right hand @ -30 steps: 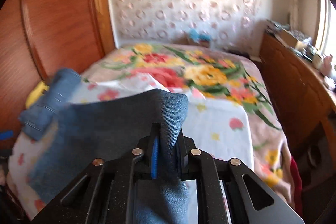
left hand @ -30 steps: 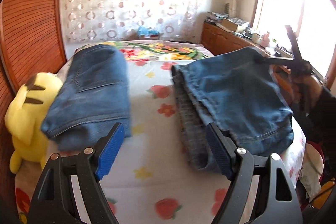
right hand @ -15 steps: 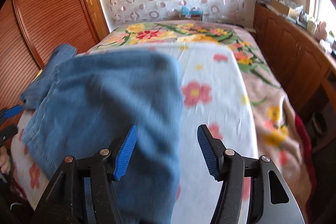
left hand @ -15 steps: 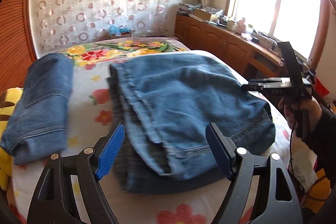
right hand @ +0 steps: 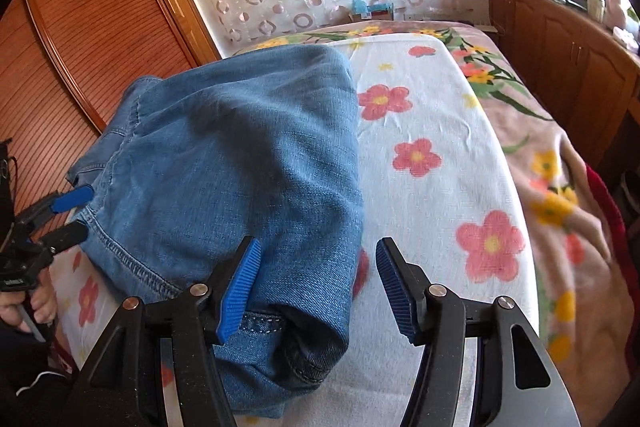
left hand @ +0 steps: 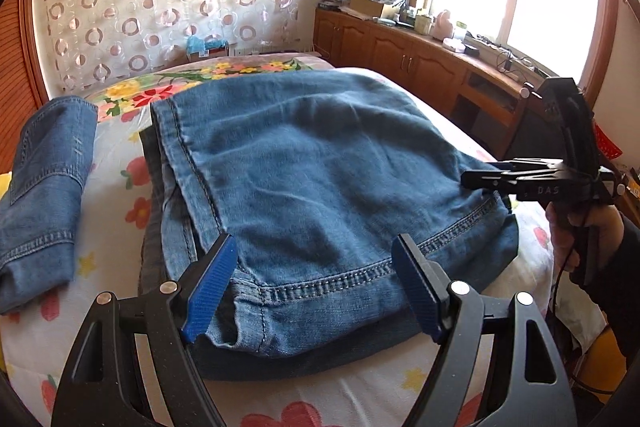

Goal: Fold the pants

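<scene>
Folded pants (left hand: 320,179) lie on the bed (right hand: 432,155) near its front edge.
Floral sheet, wooden cabinets (left hand: 404,55) under a bright window; a second denim piece (left hand: 44,179) is cut off at left. Left gripper (left hand: 316,285) and right gripper (right hand: 318,287) hover over the hem, fingers apart, empty.

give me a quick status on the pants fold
Left gripper open, right gripper open, nothing held. Jeans lie folded on bed. Second folded jeans alongside, apart.

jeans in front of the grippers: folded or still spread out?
Folded. The jeans lie as a compact stack on the bed, several denim layers showing at the hemmed near edge. Left gripper and right gripper are open, holding nothing.
</scene>
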{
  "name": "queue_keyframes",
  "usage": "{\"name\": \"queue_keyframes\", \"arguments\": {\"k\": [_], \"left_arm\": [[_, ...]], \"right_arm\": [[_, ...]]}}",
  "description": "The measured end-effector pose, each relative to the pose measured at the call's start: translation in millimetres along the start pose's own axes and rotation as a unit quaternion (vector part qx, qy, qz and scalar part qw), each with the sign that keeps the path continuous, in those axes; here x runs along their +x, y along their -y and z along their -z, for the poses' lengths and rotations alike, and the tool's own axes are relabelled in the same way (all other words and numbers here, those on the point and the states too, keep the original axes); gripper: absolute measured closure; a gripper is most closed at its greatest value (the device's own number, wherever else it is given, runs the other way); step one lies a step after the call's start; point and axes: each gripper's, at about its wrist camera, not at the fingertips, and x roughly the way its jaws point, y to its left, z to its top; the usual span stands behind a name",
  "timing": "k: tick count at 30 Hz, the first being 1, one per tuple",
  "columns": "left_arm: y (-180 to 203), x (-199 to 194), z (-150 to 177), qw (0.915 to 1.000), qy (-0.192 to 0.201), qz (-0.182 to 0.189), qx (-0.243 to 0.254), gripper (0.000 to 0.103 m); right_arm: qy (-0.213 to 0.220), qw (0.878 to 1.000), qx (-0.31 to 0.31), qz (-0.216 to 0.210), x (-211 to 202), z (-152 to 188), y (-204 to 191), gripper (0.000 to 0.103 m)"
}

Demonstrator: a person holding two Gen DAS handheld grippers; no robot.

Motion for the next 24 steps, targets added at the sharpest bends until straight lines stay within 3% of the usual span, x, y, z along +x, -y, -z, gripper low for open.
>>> {"name": "queue_keyframes", "arguments": {"k": [4, 9, 11, 17, 24], "left_arm": [[-2.1, 5.1, 4.0, 0.9999, -0.009, -0.005, -0.001, 0.023], [-6.5, 9.8, 9.3, 0.9998, -0.017, -0.009, -0.006, 0.023], [-9.5, 7.1, 9.7, 0.9998, -0.017, -0.008, -0.008, 0.023], [-21.1, -14.9, 7.5, 0.9997, 0.005, -0.01, -0.021, 0.023], [-53.3, -52.2, 8.8, 0.9976, 0.037, -0.038, -0.045, 0.023]], "right_arm": [[0.001, 1.0, 0.002, -0.017, 1.6, 10.0, -0.1, 0.055], [0.003, 0.999, -0.004, -0.038, 7.4, 12.9, -5.5, 0.088], [0.012, 0.999, -0.015, -0.039, 3.6, 12.5, -9.5, 0.092], [0.061, 0.996, -0.043, -0.052, -24.7, -2.2, -25.9, 0.094], [0.096, 0.986, -0.104, -0.088, -37.2, -29.4, -80.0, 0.095]]}}
